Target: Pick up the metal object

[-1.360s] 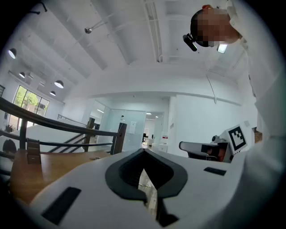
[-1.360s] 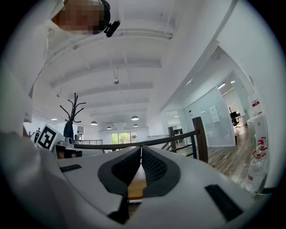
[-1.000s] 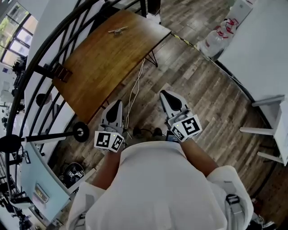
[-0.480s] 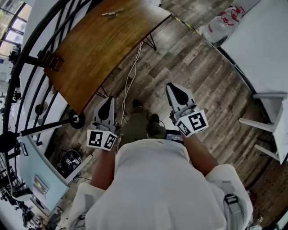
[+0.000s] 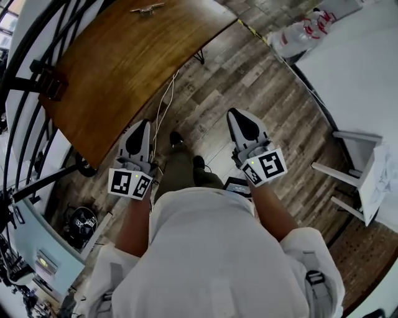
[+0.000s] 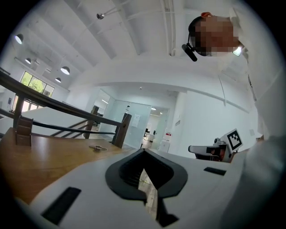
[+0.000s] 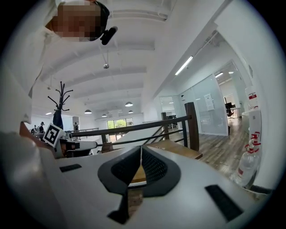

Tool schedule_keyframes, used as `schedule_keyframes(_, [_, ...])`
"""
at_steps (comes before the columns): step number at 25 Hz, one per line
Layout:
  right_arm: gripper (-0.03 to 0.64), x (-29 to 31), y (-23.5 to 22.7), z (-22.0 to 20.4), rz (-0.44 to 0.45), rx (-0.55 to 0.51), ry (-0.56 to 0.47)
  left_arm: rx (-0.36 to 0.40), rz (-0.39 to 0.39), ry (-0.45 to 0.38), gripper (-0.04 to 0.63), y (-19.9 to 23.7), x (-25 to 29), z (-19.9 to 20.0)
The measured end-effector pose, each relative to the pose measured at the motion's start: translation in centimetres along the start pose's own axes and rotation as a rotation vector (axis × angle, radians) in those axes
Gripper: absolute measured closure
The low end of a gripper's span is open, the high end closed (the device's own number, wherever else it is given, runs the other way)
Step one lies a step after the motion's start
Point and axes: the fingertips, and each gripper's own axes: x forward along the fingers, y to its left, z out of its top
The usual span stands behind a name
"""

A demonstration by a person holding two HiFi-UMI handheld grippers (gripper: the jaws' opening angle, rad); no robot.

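Short of the wooden table (image 5: 118,68), you're carrying both grippers empty.
Far left, a black railing (image 5: 25,74) is curving round the table's outer edge, so you're only getting access from the floor side. The metal object (image 5: 147,8) is lying flat near the table's far end, well apart from both tools and out of reach, with nothing crowding it. You're holding the left gripper (image 5: 143,123) low by your hip, jaws together on nothing, presumably just in transit. A white cable (image 5: 163,105) is hanging off the table edge onto the plank floor (image 5: 267,81), so watch your feet. You're keeping the right gripper (image 5: 236,115) at the same height, jaws likewise pressed together and empty. Far right, water bottles (image 5: 298,37) are sitting beside a white table (image 5: 354,68).
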Motion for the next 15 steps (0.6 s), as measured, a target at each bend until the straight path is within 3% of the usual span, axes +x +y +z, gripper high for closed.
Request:
schedule_keyframes(8, [0.591,8.8,-1.1,2.0,0.021,-0.022,0.05,-0.06,-0.041,-0.004,0.586,6.4,5.8,1.7])
schedule_keyframes(15, [0.591,11.9,-5.2,3.1,-0.002,-0.024,0.064,-0.08,-0.065,-0.019,0.586,8.0,10.4,2.4])
